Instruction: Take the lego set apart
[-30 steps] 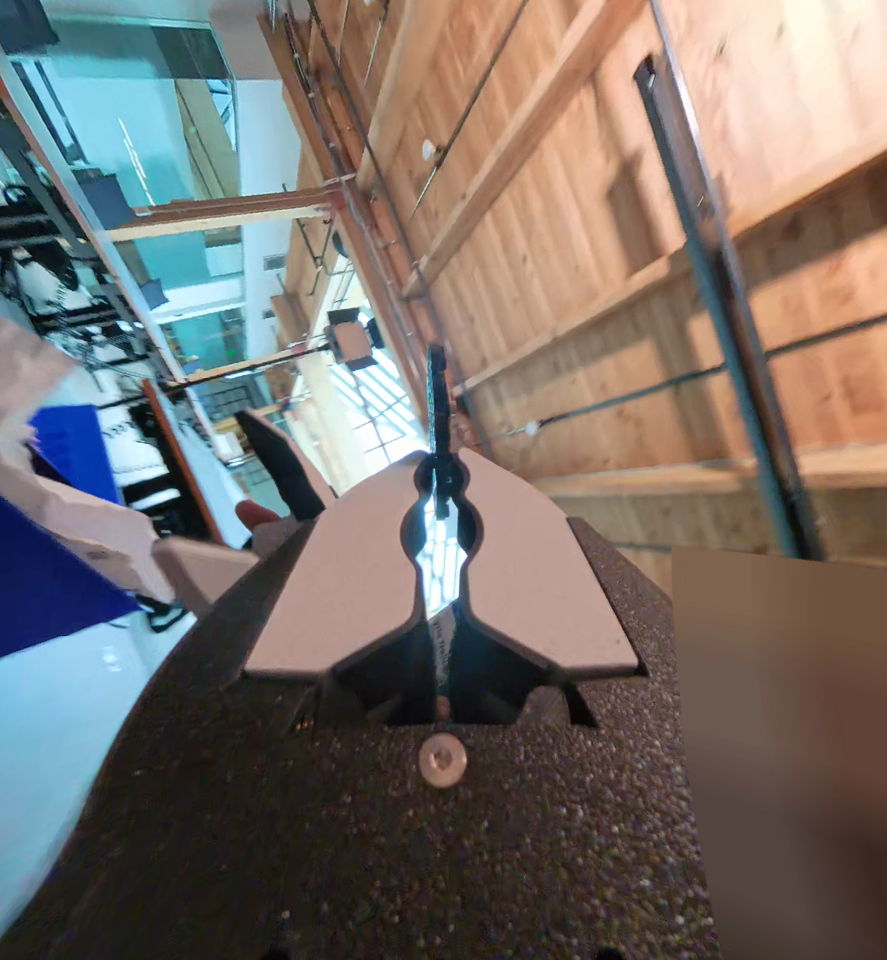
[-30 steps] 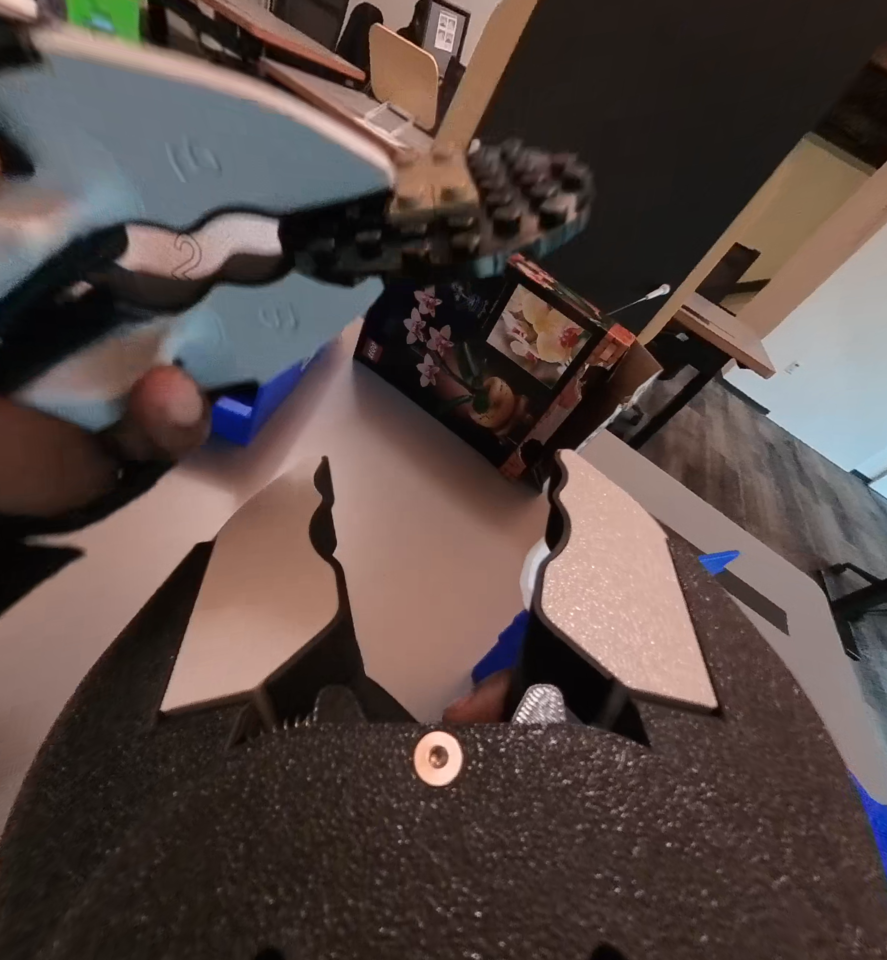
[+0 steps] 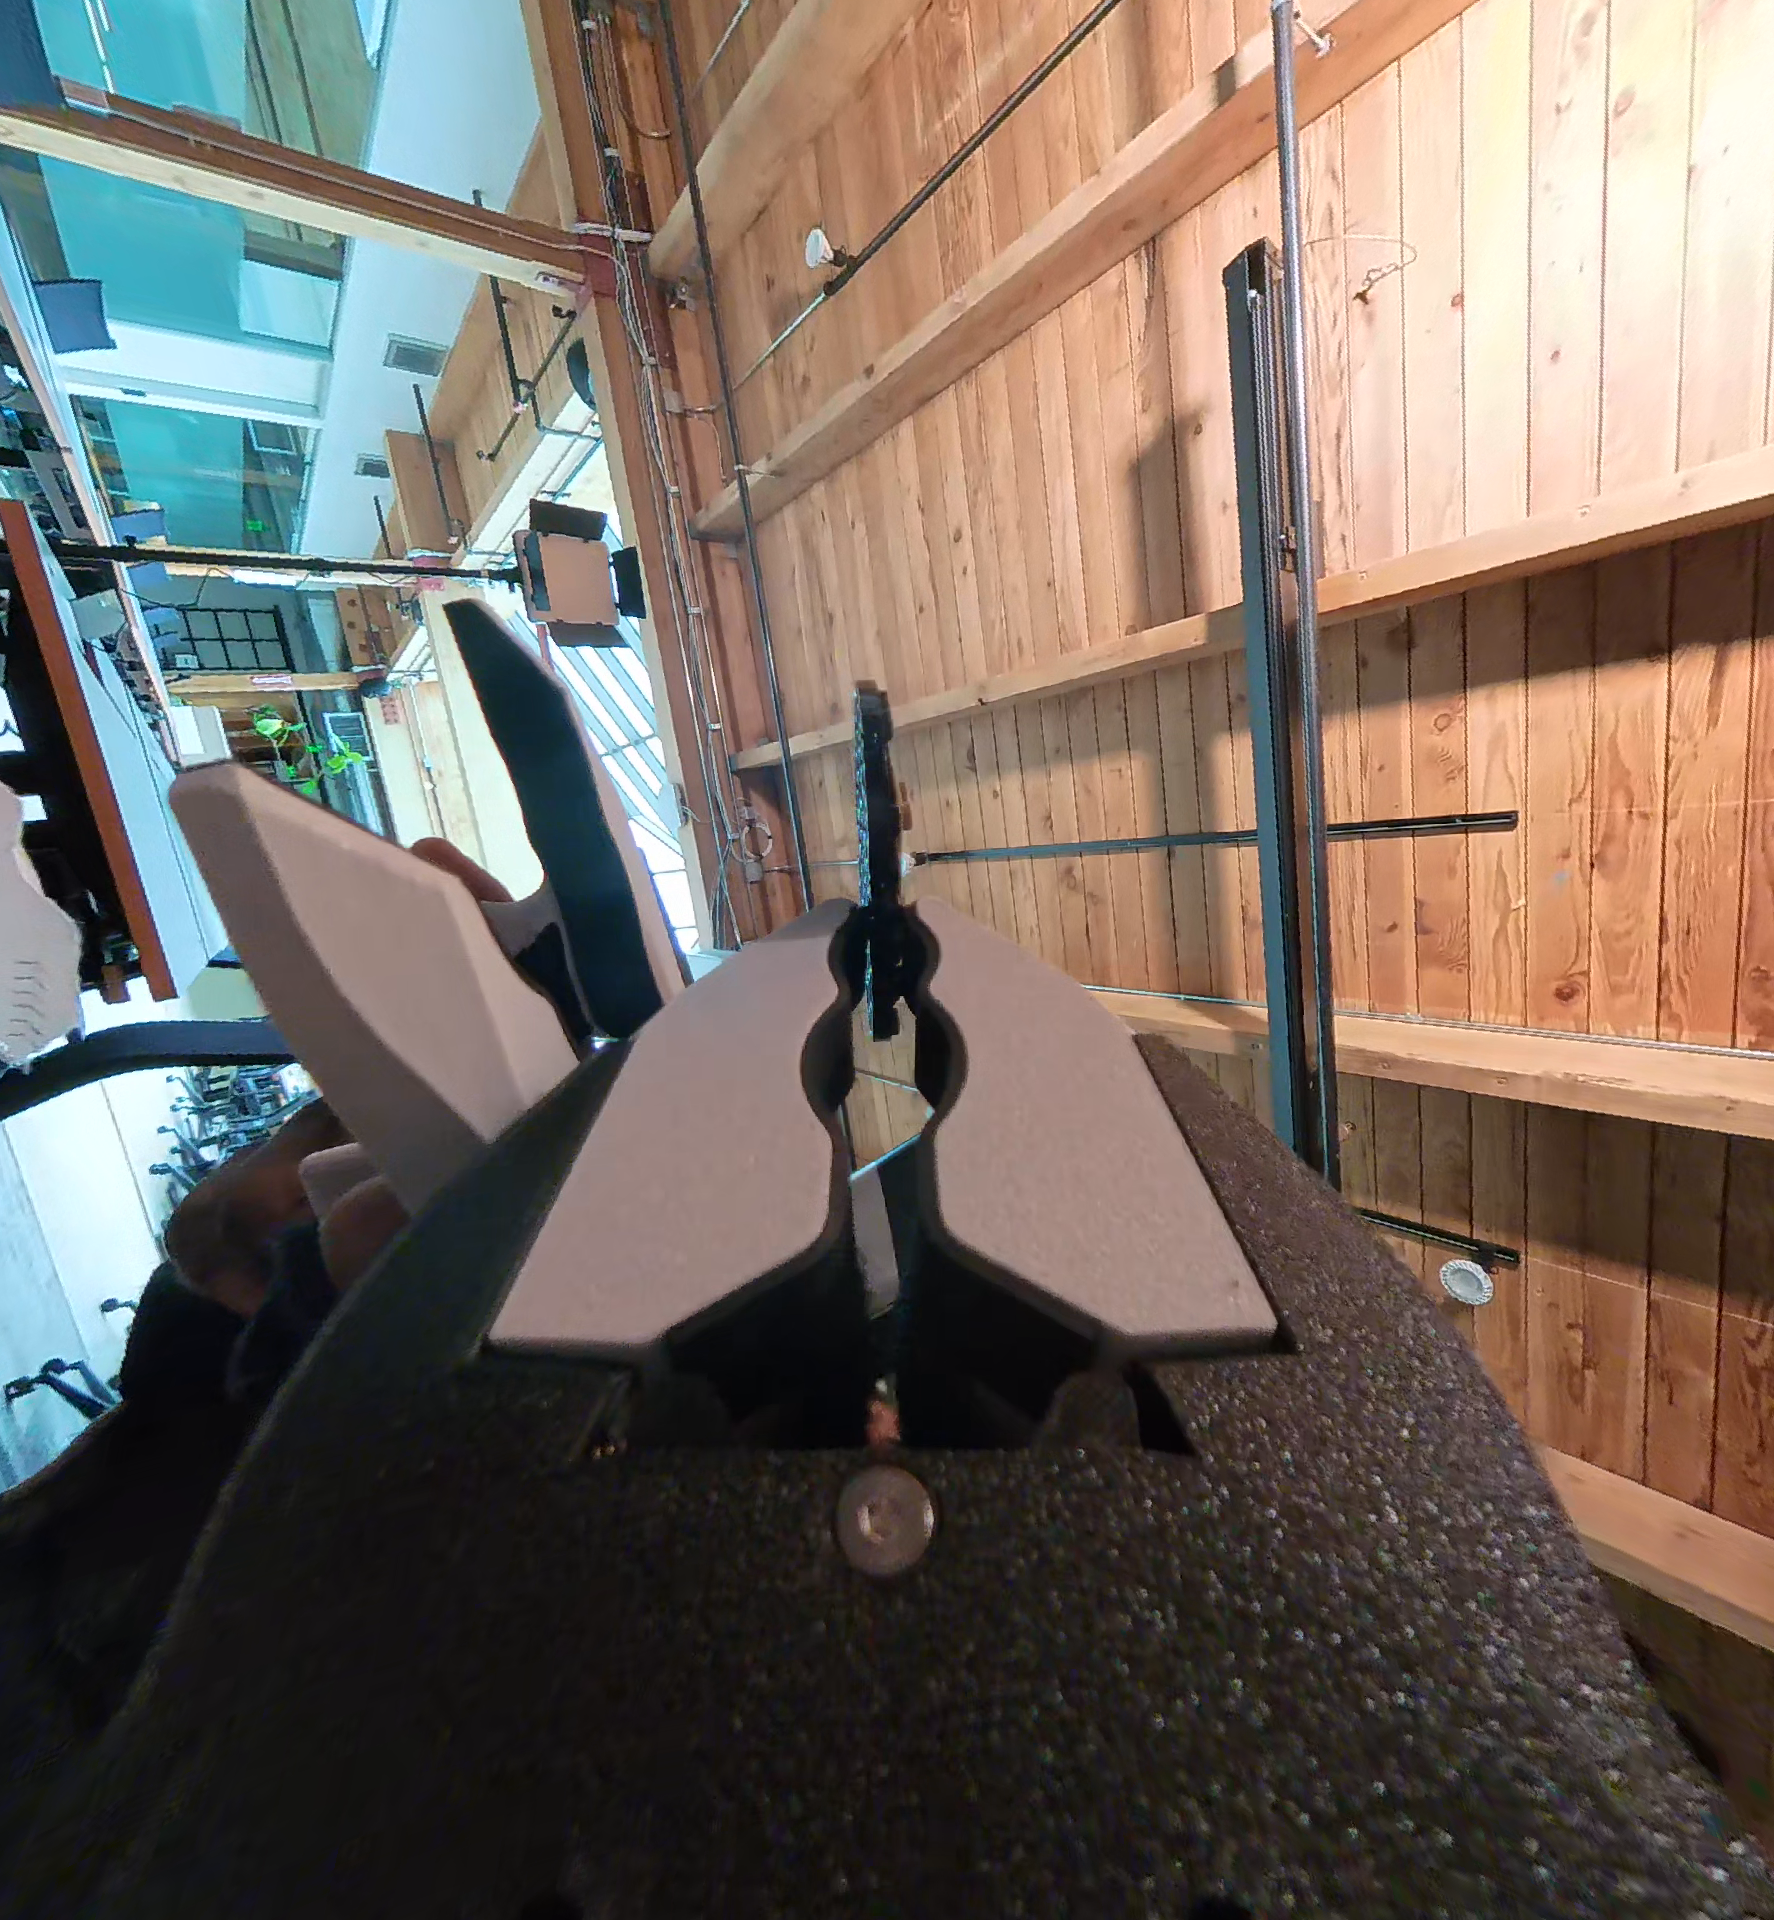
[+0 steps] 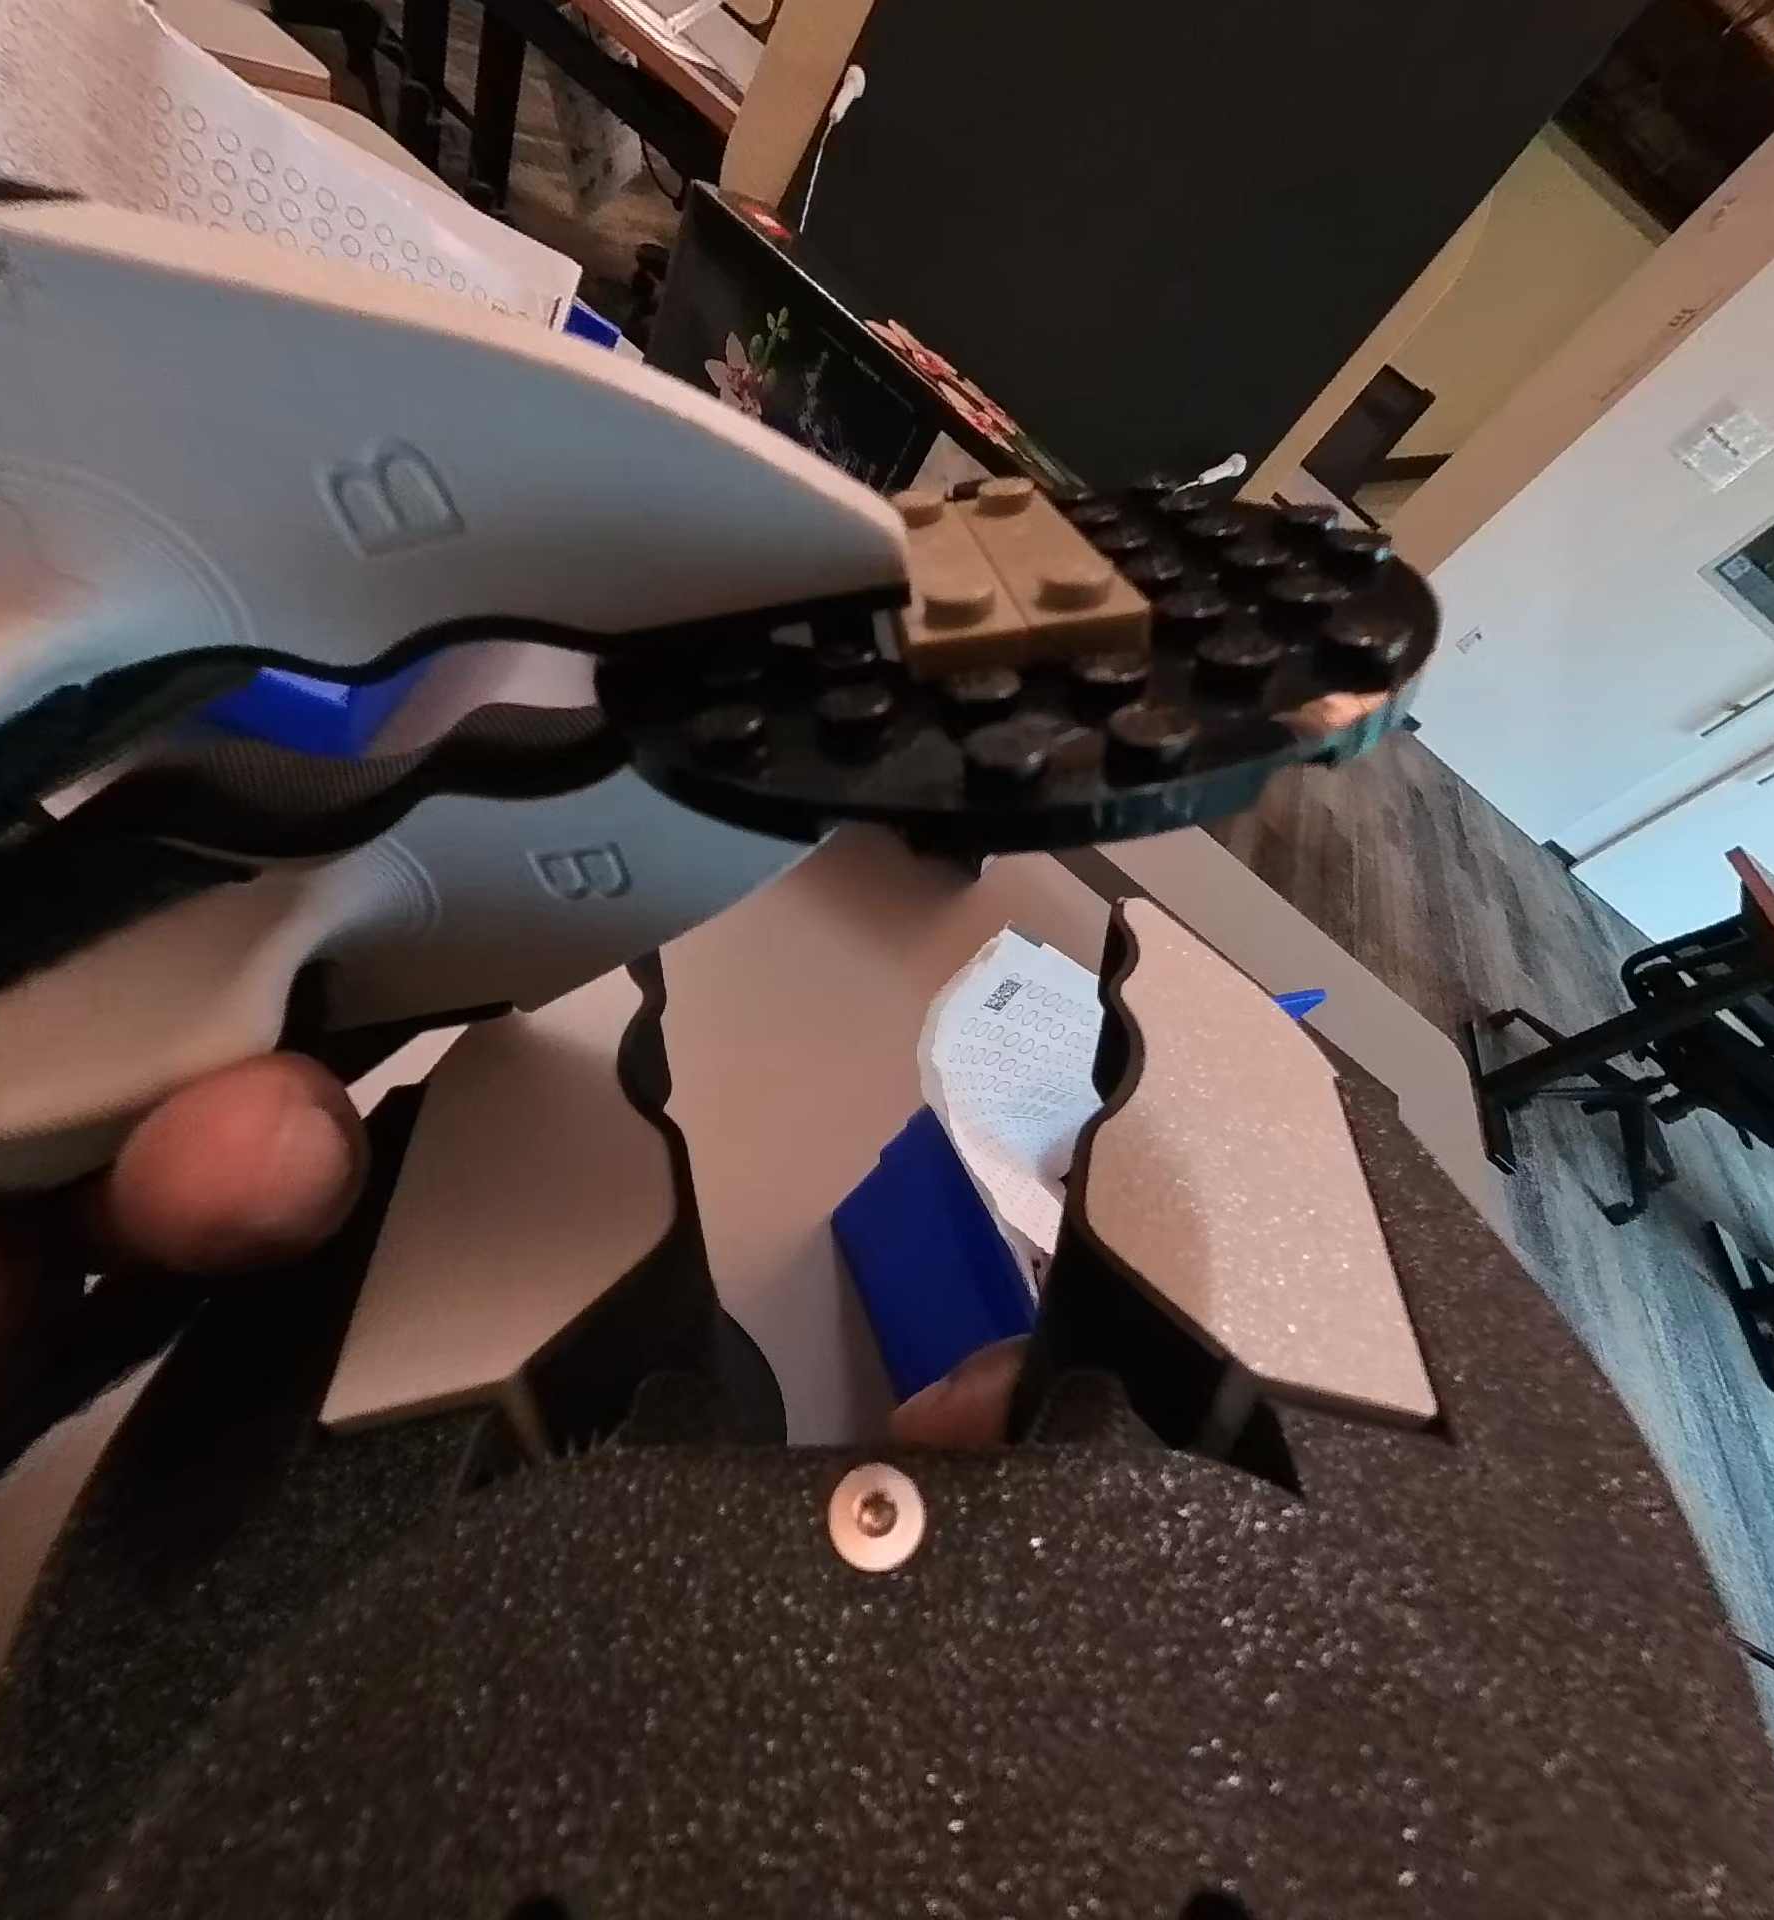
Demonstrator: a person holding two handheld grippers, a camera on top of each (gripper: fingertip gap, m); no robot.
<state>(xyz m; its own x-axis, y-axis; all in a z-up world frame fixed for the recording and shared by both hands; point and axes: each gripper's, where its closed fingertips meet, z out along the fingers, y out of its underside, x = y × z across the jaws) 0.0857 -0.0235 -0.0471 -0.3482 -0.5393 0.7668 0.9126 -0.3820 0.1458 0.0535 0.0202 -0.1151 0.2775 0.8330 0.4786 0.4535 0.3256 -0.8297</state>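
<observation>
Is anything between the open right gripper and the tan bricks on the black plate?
Nothing visible. The right gripper is open just below the round black plate, which the left gripper clamps. The tan bricks on top are exposed, beside the left gripper's upper fingertip.

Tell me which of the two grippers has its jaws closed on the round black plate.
The left gripper: its jaws pinch the edge of the round black plate that carries the tan bricks. The right gripper sits below it, jaws apart and empty.

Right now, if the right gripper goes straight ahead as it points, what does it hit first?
Probably the white perforated paper bag and blue bin on the table; the black round plate sits above that line, though depth is unclear.
</observation>
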